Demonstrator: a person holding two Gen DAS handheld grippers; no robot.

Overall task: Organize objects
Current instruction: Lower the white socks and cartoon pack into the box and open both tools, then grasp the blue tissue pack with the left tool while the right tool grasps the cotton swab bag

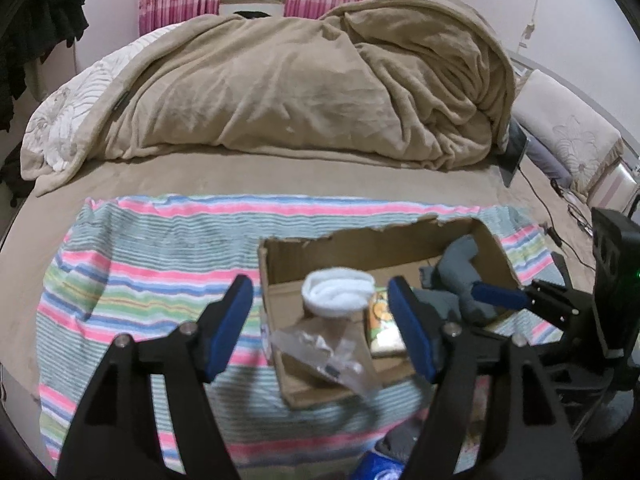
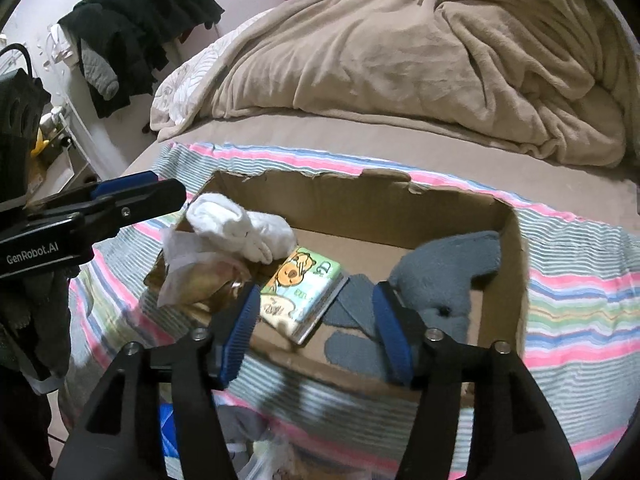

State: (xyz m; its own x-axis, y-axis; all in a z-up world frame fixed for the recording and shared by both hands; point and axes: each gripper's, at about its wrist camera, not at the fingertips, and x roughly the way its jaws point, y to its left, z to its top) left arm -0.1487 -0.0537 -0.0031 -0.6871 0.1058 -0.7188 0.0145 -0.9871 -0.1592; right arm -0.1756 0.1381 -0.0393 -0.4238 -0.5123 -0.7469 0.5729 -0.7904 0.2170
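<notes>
An open cardboard box (image 1: 320,252) (image 2: 360,200) sits on a striped towel (image 1: 152,264) on the bed. Inside lie a white rolled sock (image 1: 338,292) (image 2: 236,224), a clear plastic bag (image 1: 332,356) (image 2: 192,268), a small cartoon booklet (image 1: 384,324) (image 2: 300,292) and a grey plush toy (image 1: 460,276) (image 2: 444,276). My left gripper (image 1: 324,330) is open and empty, just above the box's near-left corner. My right gripper (image 2: 316,328) is open and empty over the box's near edge; it also shows in the left wrist view (image 1: 500,296).
A rumpled beige blanket (image 1: 304,80) (image 2: 420,56) fills the far half of the bed. Dark clothes (image 2: 132,28) hang at the left wall. A tablet with cables (image 1: 518,148) leans by the pillow at the right. A blue packet (image 1: 380,468) lies at the bed's near edge.
</notes>
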